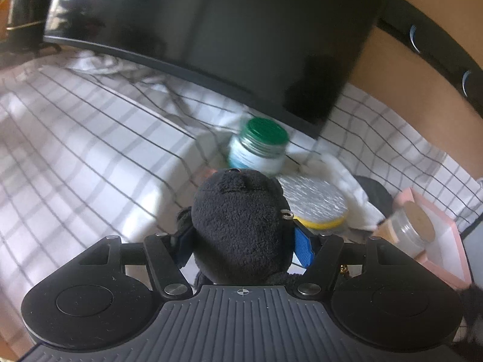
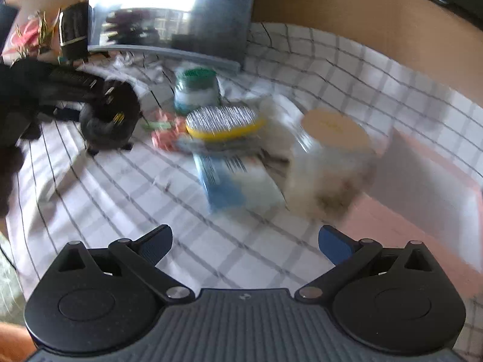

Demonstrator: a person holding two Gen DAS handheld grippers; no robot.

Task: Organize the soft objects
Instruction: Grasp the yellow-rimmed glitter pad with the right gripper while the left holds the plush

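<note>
My left gripper (image 1: pixel 244 238) is shut on a black plush toy (image 1: pixel 241 223), which fills the gap between its blue pads and hides the cloth below. In the right wrist view that same black plush toy (image 2: pixel 108 117) hangs at the left, held above the checked cloth by the left gripper (image 2: pixel 72 90). A round sponge (image 1: pixel 314 202) with a silver top and yellow base lies just beyond it; the right wrist view shows the sponge (image 2: pixel 223 122) resting on a pile of items. My right gripper (image 2: pixel 244 244) stands open over bare cloth, holding nothing.
A green-lidded jar (image 1: pixel 259 147) and a cork-lidded glass jar (image 2: pixel 332 157) stand near the sponge. A pink tray (image 2: pixel 428 181) lies at the right, a blue-and-white packet (image 2: pixel 232 178) in the middle. A dark monitor (image 1: pixel 211 36) rises behind. The table carries a white checked cloth (image 2: pixel 120 187).
</note>
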